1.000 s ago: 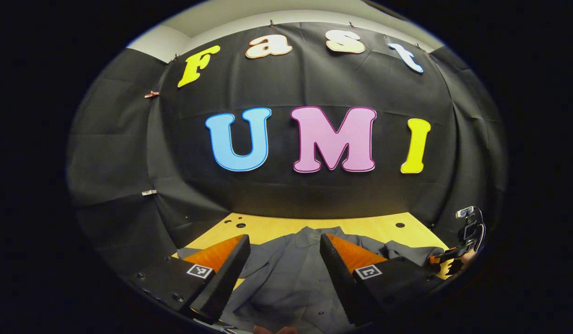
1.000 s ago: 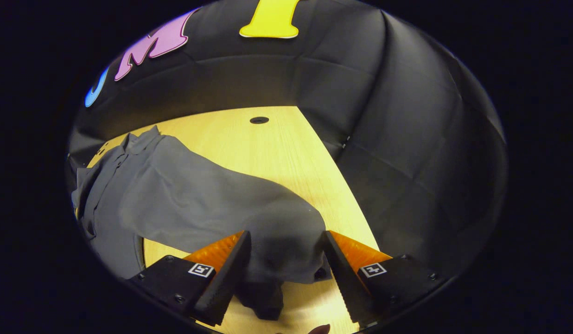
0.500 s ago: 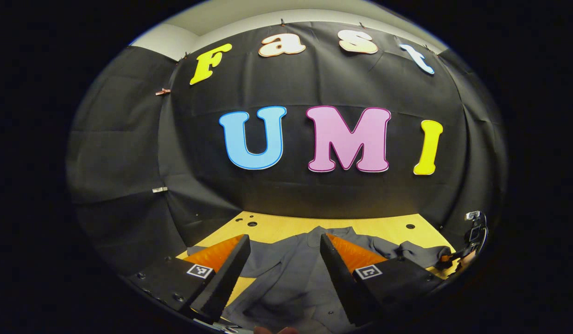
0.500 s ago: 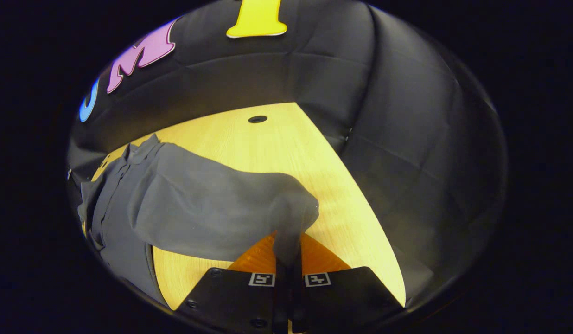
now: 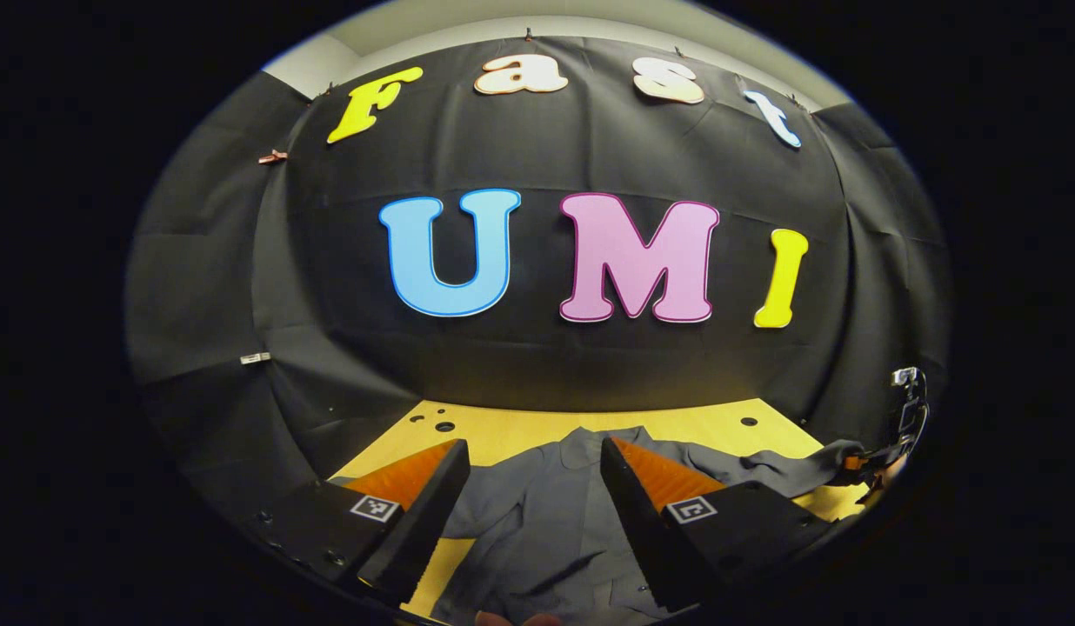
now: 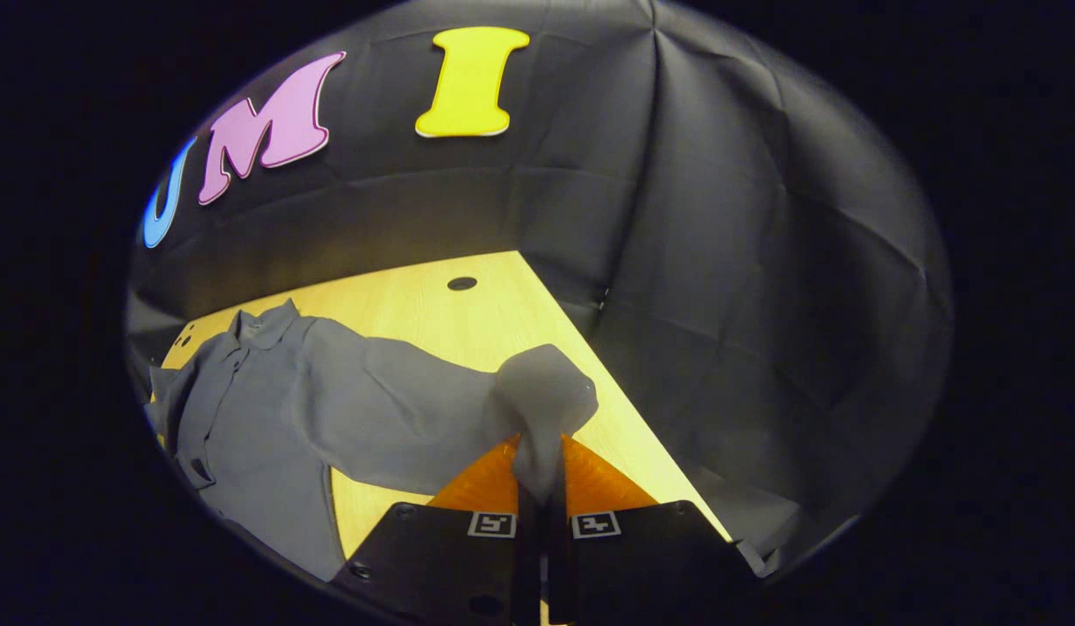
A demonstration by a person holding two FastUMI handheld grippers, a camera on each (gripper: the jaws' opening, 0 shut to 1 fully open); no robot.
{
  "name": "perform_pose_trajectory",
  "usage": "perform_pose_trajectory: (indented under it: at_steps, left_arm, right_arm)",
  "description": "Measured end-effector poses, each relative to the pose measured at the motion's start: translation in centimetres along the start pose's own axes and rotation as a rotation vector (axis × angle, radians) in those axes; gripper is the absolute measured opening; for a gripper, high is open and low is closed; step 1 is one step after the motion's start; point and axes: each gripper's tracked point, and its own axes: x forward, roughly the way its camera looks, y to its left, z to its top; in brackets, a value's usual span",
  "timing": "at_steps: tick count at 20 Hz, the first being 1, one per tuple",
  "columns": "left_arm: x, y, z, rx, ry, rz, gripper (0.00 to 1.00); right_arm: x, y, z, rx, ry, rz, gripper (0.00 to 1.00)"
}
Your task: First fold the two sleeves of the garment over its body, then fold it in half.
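A grey shirt (image 6: 259,409) lies spread on the counter (image 6: 468,322), one sleeve cuff (image 6: 542,409) pinched in the right gripper (image 6: 537,487); the left gripper (image 5: 529,496) is held above, jaws spread. No fold is completed.

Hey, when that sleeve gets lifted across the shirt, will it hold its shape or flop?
Likely flop: the sleeve already sags and bunches above the right tool. Probably light, since a small pinch lifts it. It may drag the shirt, which lies loose.
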Motion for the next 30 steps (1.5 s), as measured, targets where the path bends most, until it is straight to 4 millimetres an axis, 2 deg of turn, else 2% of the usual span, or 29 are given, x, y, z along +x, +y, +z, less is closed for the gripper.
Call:
perform_pose_trajectory:
  at_steps: [4, 7, 11, 15, 18, 23, 26, 30]
  left_arm:
    - [1.8, 2.3, -0.7, -0.028, 0.008, -0.049, 0.95]
    - [3.0, 4.1, -1.3, -0.038, 0.008, -0.074, 0.95]
    - [4.4, 7.0, -1.8, -0.021, 0.0, -0.094, 0.95]
    - [5.4, 10.1, -2.6, -0.029, 0.007, -0.099, 0.96]
    - [5.8, 12.7, -3.1, -0.036, 0.014, -0.094, 0.96]
    - [6.6, 17.8, -5.1, -0.049, 0.045, -0.067, 0.96]
    - [7.0, 21.3, -6.8, -0.046, 0.069, -0.032, 0.96]
    - [7.4, 25.8, -10.3, -0.043, 0.121, 0.013, 0.96]
  right_arm:
    - [-4.5, 1.9, 2.1, -0.005, -0.075, -0.028, 0.08]
    - [-7.5, 4.6, 4.0, -0.013, -0.136, -0.021, 0.08]
    - [-10.9, 10.7, 7.0, -0.014, -0.208, 0.048, 0.08]
    - [-13.3, 18.4, 10.2, -0.031, -0.276, 0.149, 0.08]
    - [-14.1, 24.5, 11.4, -0.042, -0.299, 0.224, 0.08]
    - [-14.2, 33.7, 11.5, -0.078, -0.296, 0.327, 0.08]
    - [-13.5, 38.2, 10.3, -0.1, -0.264, 0.369, 0.08]
    - [-11.9, 43.4, 7.1, -0.162, -0.191, 0.418, 0.08]
